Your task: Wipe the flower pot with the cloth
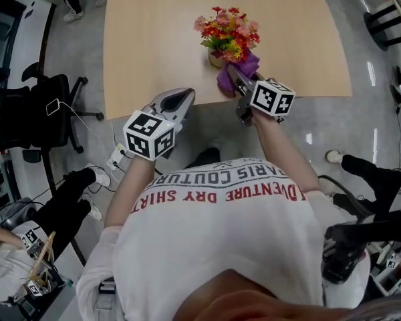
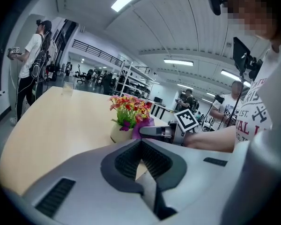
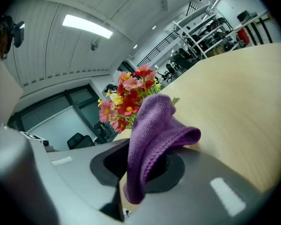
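Right gripper [image 3: 141,165] on cloth [image 3: 155,125], pot [image 2: 117,134] behind it

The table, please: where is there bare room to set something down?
The table is bare left of the flower pot and behind it. Crowded only at the near edge, where the right gripper holds the cloth by the pot.
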{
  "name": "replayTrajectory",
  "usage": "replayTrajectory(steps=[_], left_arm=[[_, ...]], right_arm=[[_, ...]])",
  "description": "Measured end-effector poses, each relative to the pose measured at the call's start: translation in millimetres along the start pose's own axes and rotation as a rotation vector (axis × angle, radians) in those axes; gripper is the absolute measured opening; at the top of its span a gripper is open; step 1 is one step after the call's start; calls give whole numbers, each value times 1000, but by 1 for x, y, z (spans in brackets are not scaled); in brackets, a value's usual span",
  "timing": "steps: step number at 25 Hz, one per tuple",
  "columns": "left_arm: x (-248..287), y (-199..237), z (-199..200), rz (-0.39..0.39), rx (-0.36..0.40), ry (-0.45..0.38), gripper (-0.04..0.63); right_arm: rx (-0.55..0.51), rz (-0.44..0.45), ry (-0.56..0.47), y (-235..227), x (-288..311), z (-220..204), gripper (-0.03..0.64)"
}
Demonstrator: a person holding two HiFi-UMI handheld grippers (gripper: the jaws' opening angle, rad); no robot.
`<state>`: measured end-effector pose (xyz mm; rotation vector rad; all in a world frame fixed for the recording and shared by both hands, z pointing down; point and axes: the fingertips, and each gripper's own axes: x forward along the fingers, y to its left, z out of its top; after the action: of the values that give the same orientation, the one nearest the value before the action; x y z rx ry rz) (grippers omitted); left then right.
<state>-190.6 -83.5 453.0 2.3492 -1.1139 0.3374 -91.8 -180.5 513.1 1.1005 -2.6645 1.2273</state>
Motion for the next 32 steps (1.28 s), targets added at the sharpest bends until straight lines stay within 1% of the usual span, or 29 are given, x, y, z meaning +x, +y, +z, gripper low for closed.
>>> replayTrajectory(steps=[6, 13, 18, 23, 27, 30, 32], left_arm=[[-5, 9, 0, 18, -24, -3, -3], [-4, 12, -8, 34, -34, 9, -3], [-8, 6, -10, 39, -32, 11, -3], [-11, -2, -16, 41, -27, 10, -2], [-17, -10, -15, 50, -2, 3, -3], [-23, -17, -11, 68, 27, -10, -3], [-28, -23, -8, 81, 38, -27, -3]], right_arm=[[-5, -11, -32, -1, 8, 5, 48], [1, -19, -33, -11, 6, -2, 48], [-28, -76, 19, -18, 2, -10, 48], [-58, -164, 102, -31, 3, -20, 48], [-63, -225, 176, -37, 1, -25, 48], [-74, -233, 210, -35, -4, -26, 48], [-90, -225, 208, -29, -14, -25, 49]])
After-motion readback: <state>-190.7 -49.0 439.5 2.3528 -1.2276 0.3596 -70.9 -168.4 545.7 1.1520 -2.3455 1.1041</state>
